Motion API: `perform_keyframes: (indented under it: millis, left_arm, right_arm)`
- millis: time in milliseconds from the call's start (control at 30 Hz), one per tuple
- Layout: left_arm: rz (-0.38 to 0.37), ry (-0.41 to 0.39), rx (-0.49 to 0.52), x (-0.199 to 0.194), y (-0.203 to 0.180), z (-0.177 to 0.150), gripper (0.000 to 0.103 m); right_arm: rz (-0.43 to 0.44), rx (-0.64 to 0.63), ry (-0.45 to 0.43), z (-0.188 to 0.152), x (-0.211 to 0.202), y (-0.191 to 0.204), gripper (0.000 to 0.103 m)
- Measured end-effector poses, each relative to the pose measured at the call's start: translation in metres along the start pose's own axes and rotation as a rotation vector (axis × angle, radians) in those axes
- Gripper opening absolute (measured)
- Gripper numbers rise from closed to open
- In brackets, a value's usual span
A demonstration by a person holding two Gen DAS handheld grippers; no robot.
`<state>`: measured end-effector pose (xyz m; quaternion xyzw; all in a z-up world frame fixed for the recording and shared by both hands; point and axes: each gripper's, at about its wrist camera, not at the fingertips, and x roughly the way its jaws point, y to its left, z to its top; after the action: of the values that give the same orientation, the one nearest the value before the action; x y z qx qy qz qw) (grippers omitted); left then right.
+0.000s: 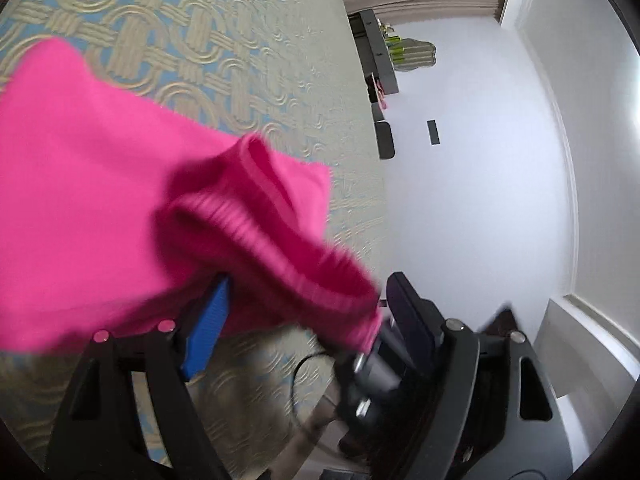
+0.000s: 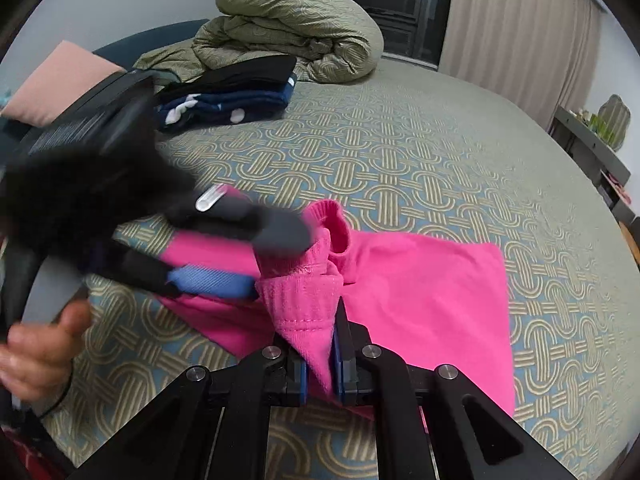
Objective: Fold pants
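- Lying on the bed [image 2: 440, 152], the pants [image 2: 420, 292] spread flat toward the right, while their ribbed band end is bunched and lifted at the near left.
- The right tool [image 2: 324, 360] is pressed together on that band, cloth pinched between its blue pads.
- The left tool [image 2: 260, 256] reaches in from the left, fingers spread around the same bunch; whether it grips is unclear, since the picture is blurred.
- Both tools sit at the band end; the long axis runs away to the right.
- Open bedspread lies beyond and to the right; stacked clothes [image 2: 232, 96] and a rolled quilt [image 2: 296, 24] sit well apart at the far side.
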<state>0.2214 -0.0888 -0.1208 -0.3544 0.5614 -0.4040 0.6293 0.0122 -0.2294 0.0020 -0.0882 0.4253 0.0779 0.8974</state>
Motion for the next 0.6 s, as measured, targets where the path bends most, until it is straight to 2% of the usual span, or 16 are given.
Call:
perform_keyframes:
  millis: [100, 233, 267, 300, 333, 367, 433, 533, 600]
  left_arm:
    - [0.033, 0.027, -0.001, 0.016, -0.008, 0.007, 0.08]
    - [0.167, 0.085, -0.018, 0.046, -0.009, 0.013, 0.08]
    - [0.193, 0.083, -0.018, 0.049, -0.008, 0.013, 0.074]
    - [0.205, 0.079, -0.011, 0.052, -0.009, 0.012, 0.065]
    - [0.219, 0.078, 0.004, 0.055, -0.011, 0.012, 0.039]
    - [0.249, 0.079, 0.028, 0.059, -0.015, 0.012, 0.031]
    - [0.309, 0.059, 0.107, 0.054, -0.027, 0.013, 0.026]
    - [0.412, 0.029, 0.26, 0.039, -0.05, 0.014, 0.024]
    - [0.466, 0.019, 0.345, 0.033, -0.064, 0.018, 0.023]
  right_arm:
    - [-0.033, -0.042, -0.007, -0.002, -0.001, 0.008, 0.008]
    - [-0.057, -0.077, -0.012, -0.002, 0.002, 0.021, 0.008]
    - [-0.063, -0.088, -0.012, -0.002, 0.002, 0.023, 0.008]
    - [-0.072, -0.11, -0.012, -0.003, 0.003, 0.028, 0.01]
    - [-0.073, -0.126, -0.01, -0.004, 0.002, 0.031, 0.011]
    - [-0.076, -0.144, -0.002, -0.005, 0.003, 0.033, 0.012]
    - [-0.058, -0.163, 0.02, -0.007, 0.001, 0.033, 0.015]
    - [0.039, -0.106, 0.026, -0.002, -0.01, 0.019, 0.031]
    - [0.109, -0.02, 0.024, 0.007, -0.026, -0.004, 0.049]
